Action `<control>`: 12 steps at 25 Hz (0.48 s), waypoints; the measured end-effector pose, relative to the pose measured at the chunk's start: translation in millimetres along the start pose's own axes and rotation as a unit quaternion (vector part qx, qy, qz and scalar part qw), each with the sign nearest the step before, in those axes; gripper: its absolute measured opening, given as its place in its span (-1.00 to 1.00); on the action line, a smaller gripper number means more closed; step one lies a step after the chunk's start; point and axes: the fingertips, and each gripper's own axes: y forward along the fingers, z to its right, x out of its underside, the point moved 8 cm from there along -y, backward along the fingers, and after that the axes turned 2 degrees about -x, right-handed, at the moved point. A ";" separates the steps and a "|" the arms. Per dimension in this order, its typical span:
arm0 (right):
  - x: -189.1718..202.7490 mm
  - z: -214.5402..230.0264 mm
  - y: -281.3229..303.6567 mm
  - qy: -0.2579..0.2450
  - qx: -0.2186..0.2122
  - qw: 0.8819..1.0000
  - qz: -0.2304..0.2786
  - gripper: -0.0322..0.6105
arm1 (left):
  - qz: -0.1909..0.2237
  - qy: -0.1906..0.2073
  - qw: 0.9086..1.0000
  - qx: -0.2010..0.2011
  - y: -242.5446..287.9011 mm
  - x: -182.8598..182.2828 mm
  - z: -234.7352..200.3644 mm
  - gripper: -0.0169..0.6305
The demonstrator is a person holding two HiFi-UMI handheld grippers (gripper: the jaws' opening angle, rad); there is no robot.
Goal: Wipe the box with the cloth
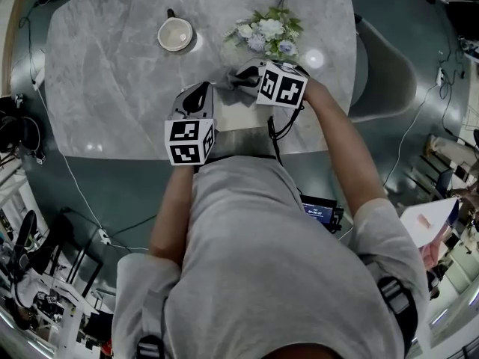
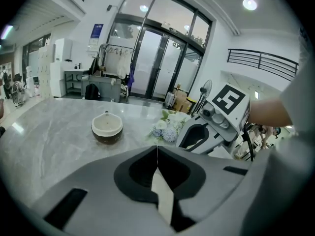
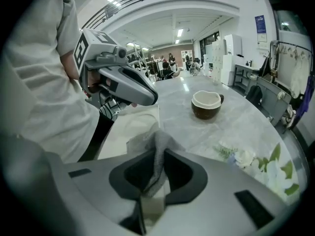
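Cloth (image 3: 160,142) trails forward from right gripper's (image 3: 153,178) clamped jaws; left gripper (image 2: 157,157) closed, empty.

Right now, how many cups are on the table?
1: a brown, cream-lined ceramic cup on the grey marble table, left of the white-and-blue flower bunch; the person may hide others.

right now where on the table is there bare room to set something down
Bare marble: the left side of the table, left of the cup, and the strip between cup and left gripper. Crowded on the right: flowers, cloth in the right gripper, the box.
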 end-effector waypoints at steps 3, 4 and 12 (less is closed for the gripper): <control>10.2 0.4 -6.4 0.001 0.006 1.000 -0.006 -0.74 | 0.000 0.004 1.000 0.007 6.0 -0.8 6.9 -0.88; 14.2 0.0 -8.5 0.004 0.009 1.000 -0.005 -0.74 | 0.000 0.005 1.000 0.010 8.0 -0.9 10.0 -0.88; 40.5 -1.7 -27.7 0.030 0.035 0.999 -0.006 -0.72 | -0.001 0.008 1.000 0.024 23.1 0.8 32.3 -0.88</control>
